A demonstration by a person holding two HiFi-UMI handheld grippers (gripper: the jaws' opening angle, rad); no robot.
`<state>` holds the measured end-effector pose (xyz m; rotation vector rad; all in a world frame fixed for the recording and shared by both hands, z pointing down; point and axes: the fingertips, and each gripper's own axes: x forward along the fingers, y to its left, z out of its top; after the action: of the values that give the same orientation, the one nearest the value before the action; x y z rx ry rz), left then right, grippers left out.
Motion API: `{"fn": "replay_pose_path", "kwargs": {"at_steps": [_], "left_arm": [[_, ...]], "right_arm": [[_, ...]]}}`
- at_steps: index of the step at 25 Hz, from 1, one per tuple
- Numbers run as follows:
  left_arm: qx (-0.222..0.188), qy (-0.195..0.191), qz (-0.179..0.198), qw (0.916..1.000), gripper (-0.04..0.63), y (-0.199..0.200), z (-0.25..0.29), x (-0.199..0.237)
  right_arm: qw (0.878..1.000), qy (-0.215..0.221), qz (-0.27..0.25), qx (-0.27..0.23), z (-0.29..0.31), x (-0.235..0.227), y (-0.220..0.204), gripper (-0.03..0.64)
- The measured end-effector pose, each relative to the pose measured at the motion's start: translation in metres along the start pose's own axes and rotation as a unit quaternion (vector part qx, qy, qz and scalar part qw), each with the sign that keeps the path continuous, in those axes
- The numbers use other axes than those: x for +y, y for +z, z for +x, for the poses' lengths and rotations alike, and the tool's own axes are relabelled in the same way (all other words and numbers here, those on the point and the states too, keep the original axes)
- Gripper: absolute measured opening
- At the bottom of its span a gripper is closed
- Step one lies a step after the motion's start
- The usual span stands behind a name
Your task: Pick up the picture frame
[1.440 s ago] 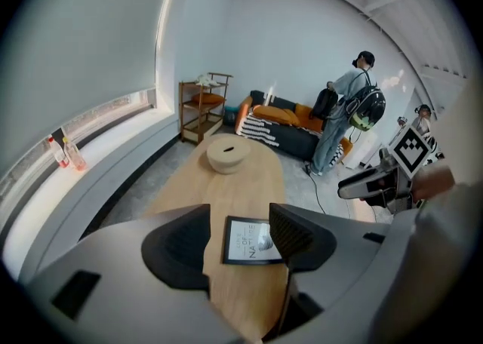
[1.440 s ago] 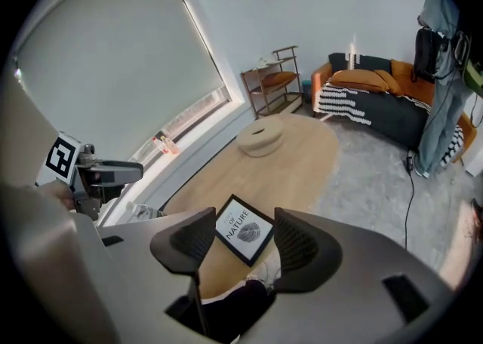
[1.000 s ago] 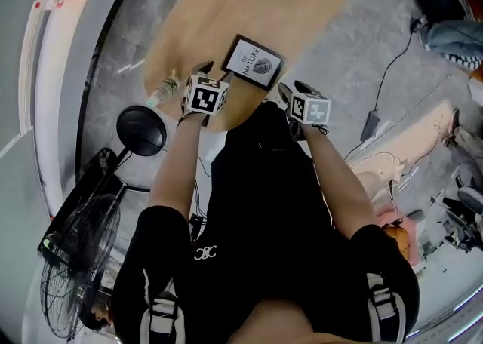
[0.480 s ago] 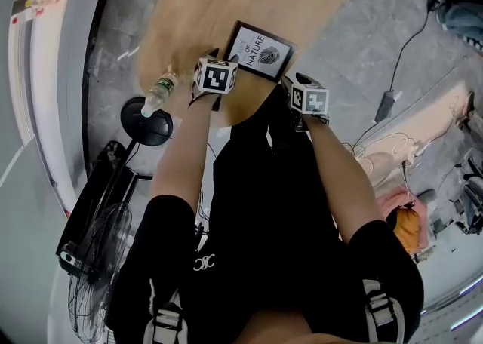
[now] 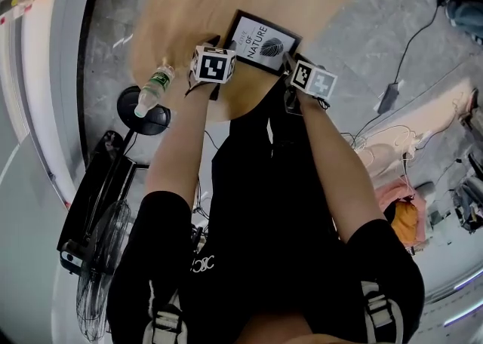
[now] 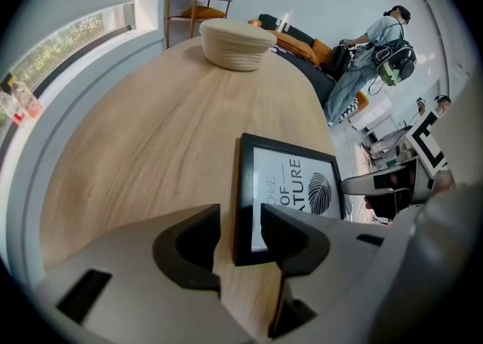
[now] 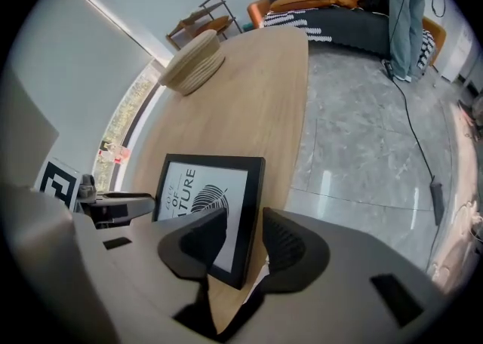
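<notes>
At the counter's near end, the left claw (image 6: 240, 222) is released, its jaws apart and straddling the left rim of the frame (image 6: 290, 184). One jaw hangs over bare wood at 9 o'clock of that rim, the other over the print at 3 o'clock. A strip of wood shows between the outer jaw and the rim. The right claw (image 7: 243, 233) is also released. Its jaws stand either side of the frame's right rim near the closest corner, one over the print and one beyond the rim. Whether either pad touches the frame cannot be told.

The frame lies flat on the counter (image 6: 151, 124), print up, with dark lettering and a leaf-like motif, close to the near edge. In the head view the left claw sits at the frame's 8 o'clock and the right claw at its 4 o'clock.

Farther out, at 12 o'clock on the counter, stands a pale woven bowl (image 6: 235, 33), well apart from the frame. A bottle (image 5: 153, 87) shows at the counter's rim at 9 o'clock of the left claw. On the grey floor a cable (image 7: 411, 124) trails at 3 o'clock.
</notes>
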<state>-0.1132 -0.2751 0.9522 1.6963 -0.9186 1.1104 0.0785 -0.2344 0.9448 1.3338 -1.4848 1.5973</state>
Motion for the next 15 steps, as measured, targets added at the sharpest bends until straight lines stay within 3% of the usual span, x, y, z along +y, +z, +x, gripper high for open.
{"fn": "replay_pose_path", "kwargs": {"at_steps": [6, 12, 15], "left_arm": [[0.009, -0.011, 0.017, 0.9997, 0.165, 0.000, 0.014, -0.005], [0.005, -0.013, 0.008, 0.9999, 0.151, -0.001, 0.017, -0.007], [0.009, -0.018, 0.008, 0.9998, 0.124, -0.005, 0.019, -0.015]], "right_arm": [[1.000, -0.004, 0.006, 0.007, 0.008, -0.003, -0.002, 0.149], [1.000, -0.003, 0.018, 0.009, 0.012, -0.011, -0.006, 0.146], [1.000, -0.018, -0.010, 0.013, 0.013, -0.012, -0.007, 0.103]]}}
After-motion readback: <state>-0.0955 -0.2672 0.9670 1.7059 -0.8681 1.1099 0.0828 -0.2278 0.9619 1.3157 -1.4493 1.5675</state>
